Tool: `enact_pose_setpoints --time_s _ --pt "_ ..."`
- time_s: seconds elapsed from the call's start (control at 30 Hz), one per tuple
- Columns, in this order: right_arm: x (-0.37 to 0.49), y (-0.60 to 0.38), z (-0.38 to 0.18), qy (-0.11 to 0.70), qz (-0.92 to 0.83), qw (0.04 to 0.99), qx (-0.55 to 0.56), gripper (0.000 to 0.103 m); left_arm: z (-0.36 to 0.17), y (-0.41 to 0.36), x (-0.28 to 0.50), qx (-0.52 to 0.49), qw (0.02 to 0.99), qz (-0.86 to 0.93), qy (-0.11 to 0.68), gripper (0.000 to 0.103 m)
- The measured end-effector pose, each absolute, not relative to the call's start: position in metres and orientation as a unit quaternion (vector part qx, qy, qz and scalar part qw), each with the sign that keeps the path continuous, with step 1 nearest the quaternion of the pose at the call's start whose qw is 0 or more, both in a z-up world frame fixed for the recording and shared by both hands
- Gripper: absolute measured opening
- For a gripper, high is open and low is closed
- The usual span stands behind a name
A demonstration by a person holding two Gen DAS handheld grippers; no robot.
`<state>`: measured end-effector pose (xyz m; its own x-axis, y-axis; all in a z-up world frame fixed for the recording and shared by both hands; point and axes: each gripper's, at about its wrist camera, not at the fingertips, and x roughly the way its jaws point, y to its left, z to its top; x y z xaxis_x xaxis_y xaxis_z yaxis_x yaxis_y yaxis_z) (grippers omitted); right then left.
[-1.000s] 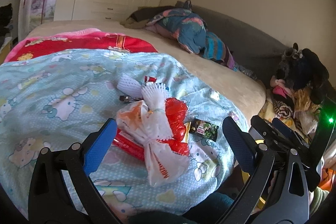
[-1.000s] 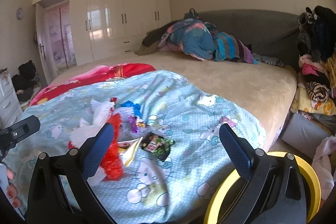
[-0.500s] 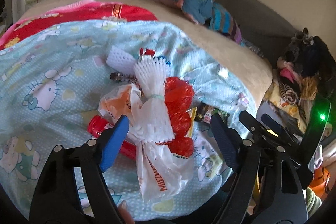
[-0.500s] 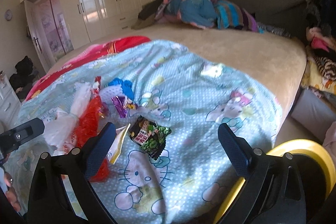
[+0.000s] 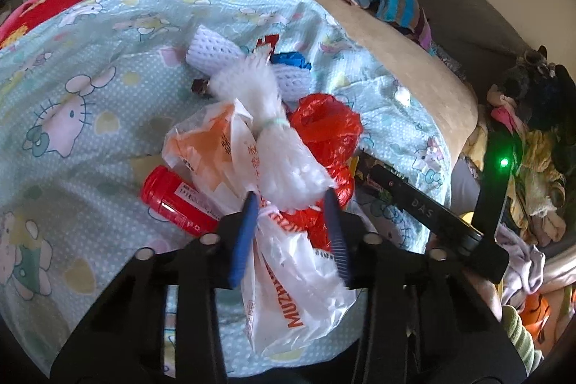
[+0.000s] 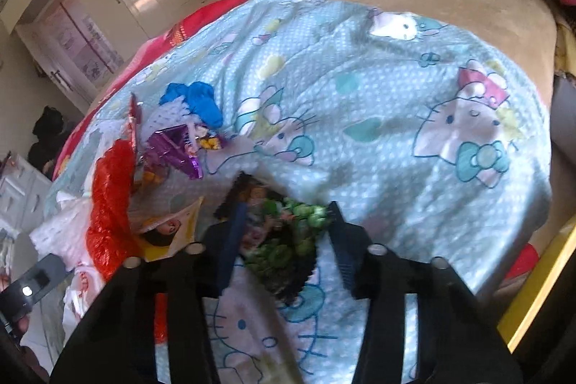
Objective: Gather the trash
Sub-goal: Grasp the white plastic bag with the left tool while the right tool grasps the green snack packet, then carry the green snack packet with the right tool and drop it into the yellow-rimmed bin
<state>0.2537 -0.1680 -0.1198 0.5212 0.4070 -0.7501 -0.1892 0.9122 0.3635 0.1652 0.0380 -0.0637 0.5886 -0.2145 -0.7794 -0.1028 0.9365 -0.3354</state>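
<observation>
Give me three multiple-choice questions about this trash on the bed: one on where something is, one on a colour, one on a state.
1. What sits between the fingers of the right gripper? A purple wrapper; B dark snack wrapper; C blue cloth.
2. What colour is the crumpled bag beside the white foam netting? A green; B yellow; C red.
3. How is the red bottle placed? A lying on its side; B standing upright; C hanging.

Answers: B, its jaws, which have just been closing, flank that wrapper; C, the bag is plainly red; A, the bottle lies flat on the blanket.
</observation>
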Motion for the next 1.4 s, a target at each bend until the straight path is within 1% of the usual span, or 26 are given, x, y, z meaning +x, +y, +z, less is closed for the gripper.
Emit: enact_pose_setpoints --time_s 0.03,0.1,0.27,0.5,0.8,1.1,1.4 --pt "0.251 -0.167 -0.118 0.455 0.176 0.865 0.116 0.032 -0.064 0.038 0.165 -0.176 0.873 -0.031 0.454 0.018" --pt "0.245 -0.168 -0.114 0.448 0.183 0.868 0.111 0.023 -0.063 0.037 0.165 -0.178 0.873 -0.034 0.453 0.017" --pt "0.234 -0.167 -0.106 0.437 0.189 0.873 0.102 0.018 -0.061 0.038 0.163 -0.177 0.877 -0.04 0.444 0.001" --pt "0.218 -0.174 -0.088 0.414 0.191 0.885 0.091 0.013 -0.051 0.033 0.157 -0.17 0.889 -0.055 0.422 0.0" --pt "0.197 -0.193 -0.064 0.39 0.202 0.893 0.099 0.013 -0.026 0.02 0.139 -0.125 0.916 -0.066 0.376 0.0" --pt "0.171 -0.207 -0.035 0.362 0.22 0.9 0.102 0.013 0.012 0.016 0.12 -0.127 0.935 -0.089 0.318 0.0" --pt "0.153 -0.242 -0.017 0.347 0.202 0.91 0.104 0.013 0.041 -0.023 0.103 -0.111 0.941 -0.148 0.283 0.0"
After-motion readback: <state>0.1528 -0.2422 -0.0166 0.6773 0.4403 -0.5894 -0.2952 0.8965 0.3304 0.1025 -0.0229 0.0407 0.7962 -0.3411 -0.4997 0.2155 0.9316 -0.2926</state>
